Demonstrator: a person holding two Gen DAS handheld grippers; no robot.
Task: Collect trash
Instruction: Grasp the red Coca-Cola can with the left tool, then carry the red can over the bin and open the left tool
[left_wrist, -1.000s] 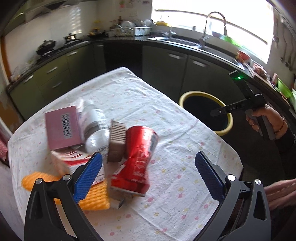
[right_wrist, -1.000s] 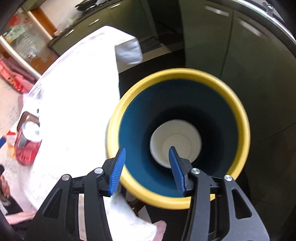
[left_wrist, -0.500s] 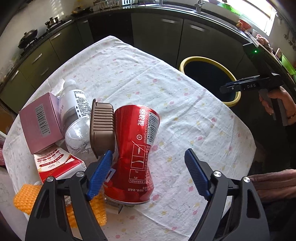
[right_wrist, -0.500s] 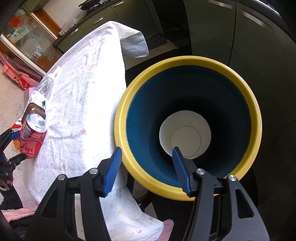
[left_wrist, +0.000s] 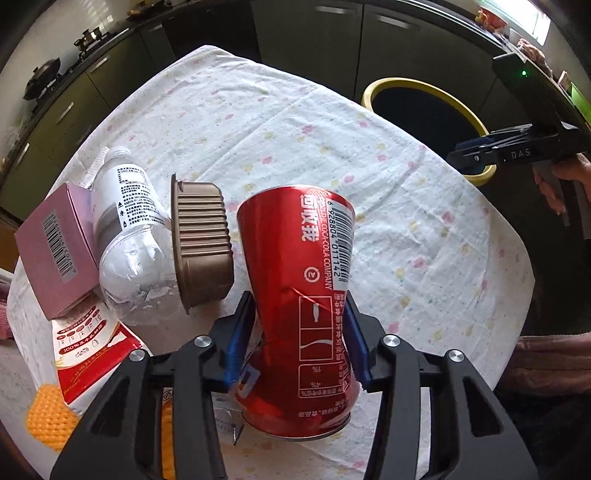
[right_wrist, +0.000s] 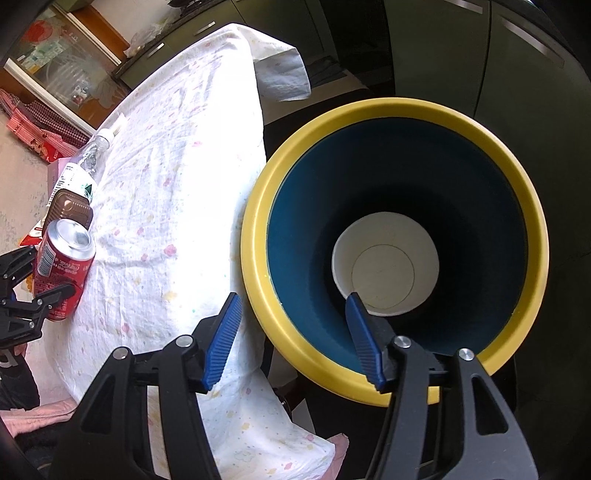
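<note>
The cloth-covered counter (left_wrist: 295, 122) carries the remaining litter; the round yellow-rimmed, blue-walled plastic bin (right_wrist: 395, 118) stands off its edge, directly beneath the right tool (right_wrist: 293, 334). That tool hangs over the bin's near rim with its blue pads apart and nothing between them.

Step in hand: picking up the dented red aluminium drinks can (left_wrist: 299, 295). It stands on the counter between the jaws of the left tool (left_wrist: 295, 343), which have just been closing; both pads now lie against the can's pinched waist, so the grip appears made.

Just left of that tool lie a clear crumpled plastic bottle (left_wrist: 127, 236), a pink cardboard box (left_wrist: 55, 251) and a brown ribbed plastic tub (left_wrist: 201, 240), the tub just beside the can.

Next move, as judged: lift the can straight clear of the tub, carry it across to the bin, and release above the opening.
</note>
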